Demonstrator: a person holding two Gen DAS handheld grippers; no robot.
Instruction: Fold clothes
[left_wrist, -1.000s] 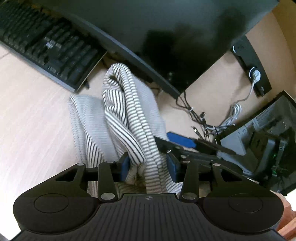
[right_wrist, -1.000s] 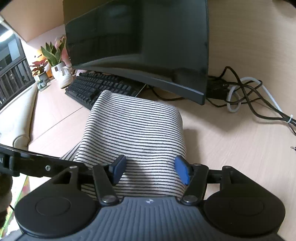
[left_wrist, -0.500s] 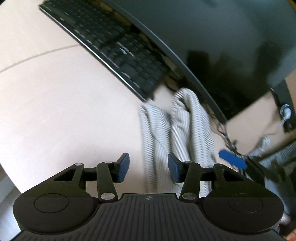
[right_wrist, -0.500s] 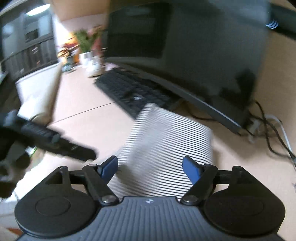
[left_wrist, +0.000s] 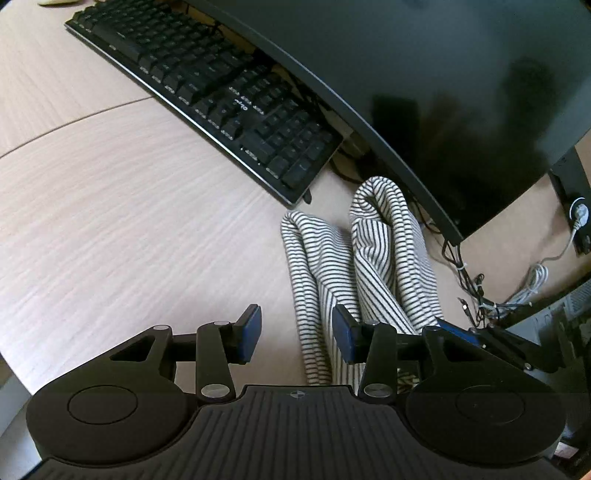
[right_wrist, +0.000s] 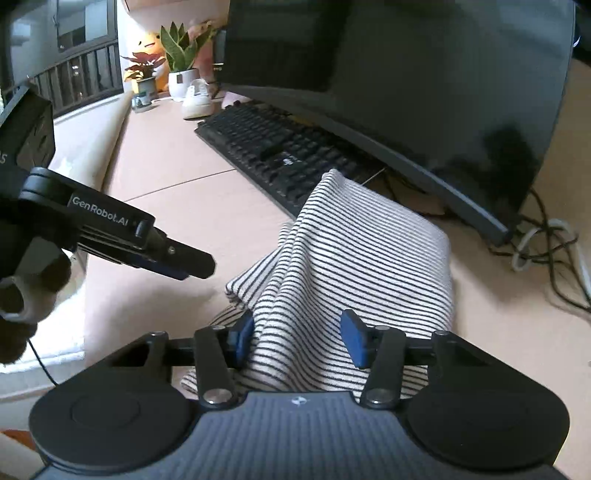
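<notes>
Striped in black and white, a folded garment (right_wrist: 354, 258) is seen lying on the pale wood-grain tabletop (left_wrist: 110, 206), ahead of both hand-held grippers and just short of a black keyboard (left_wrist: 207, 92) and the lower edge of a dark curved monitor (right_wrist: 406, 92). The left hand-held gripper (left_wrist: 296, 334) is held slightly apart, with its blue pads (left_wrist: 250, 332) clear of the cloth; the garment's edge is seen on the tabletop between and to the right of its fingers, ungripped, and its jaws are closing a little. In the right wrist view the same left hand-held gripper (right_wrist: 192, 264) is seen pointing in from the left, near the garment's left edge but apart from it. The right hand-held gripper (right_wrist: 297, 338) is placed over the near end of the garment, its jaws closing, with a raised fold of striped cloth between them; the left blue pad (right_wrist: 242, 338) is seen against the fold, while the right pad stands clear of it, so no grasp is made. Beyond the right hand-held gripper, to the right of the garment, a tangle of cables (right_wrist: 546, 254) is seen on the tabletop. Far behind the keyboard, potted plants (right_wrist: 177, 55) are seen
</notes>
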